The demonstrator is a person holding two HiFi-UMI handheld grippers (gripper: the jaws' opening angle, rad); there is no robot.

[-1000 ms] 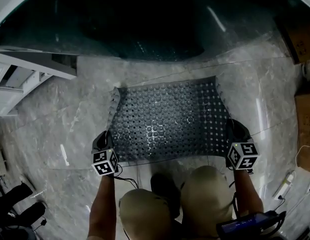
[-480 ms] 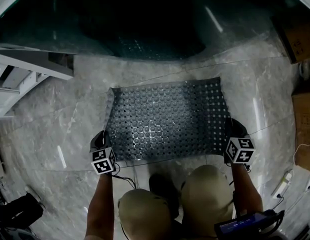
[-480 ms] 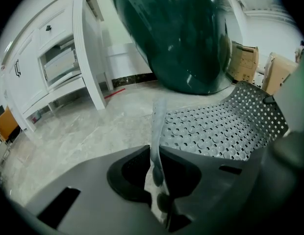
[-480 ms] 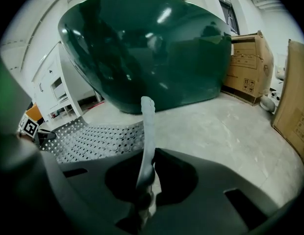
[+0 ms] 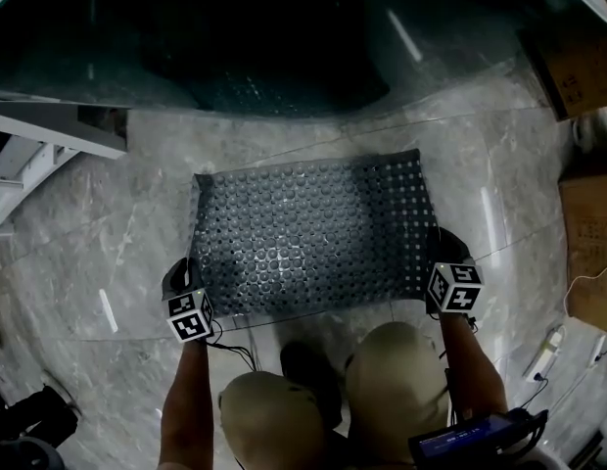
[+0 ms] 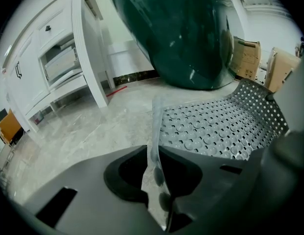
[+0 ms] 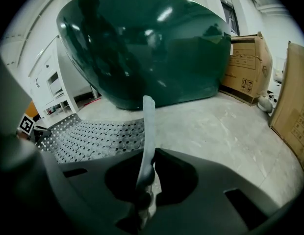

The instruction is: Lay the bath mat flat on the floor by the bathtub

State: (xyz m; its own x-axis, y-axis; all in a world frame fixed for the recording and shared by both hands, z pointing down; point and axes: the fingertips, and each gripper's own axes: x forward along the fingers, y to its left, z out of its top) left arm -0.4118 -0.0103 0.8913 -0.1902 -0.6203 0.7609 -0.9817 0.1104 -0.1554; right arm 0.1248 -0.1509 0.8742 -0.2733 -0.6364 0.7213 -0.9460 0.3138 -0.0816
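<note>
A grey perforated bath mat [image 5: 308,233] with round studs is spread over the marble floor in front of the dark green bathtub [image 5: 235,37]. My left gripper [image 5: 186,287] is shut on the mat's near left corner, whose edge [image 6: 156,146] stands upright between the jaws. My right gripper [image 5: 445,267] is shut on the near right corner, where the mat's edge [image 7: 147,141] rises between the jaws. The mat [image 6: 220,126] sags toward the floor, its far edge near the tub [image 7: 142,48].
A white cabinet [image 6: 54,67] with open shelves stands to the left. Cardboard boxes [image 7: 247,65] stand to the right of the tub [image 6: 191,33]. The person's knees [image 5: 323,399] are just behind the mat. Cables [image 5: 578,311] lie at the right.
Both grippers have shifted left and slightly away from me with the mat. The mat's curled left edge has flattened out and the mat lies more evenly.
</note>
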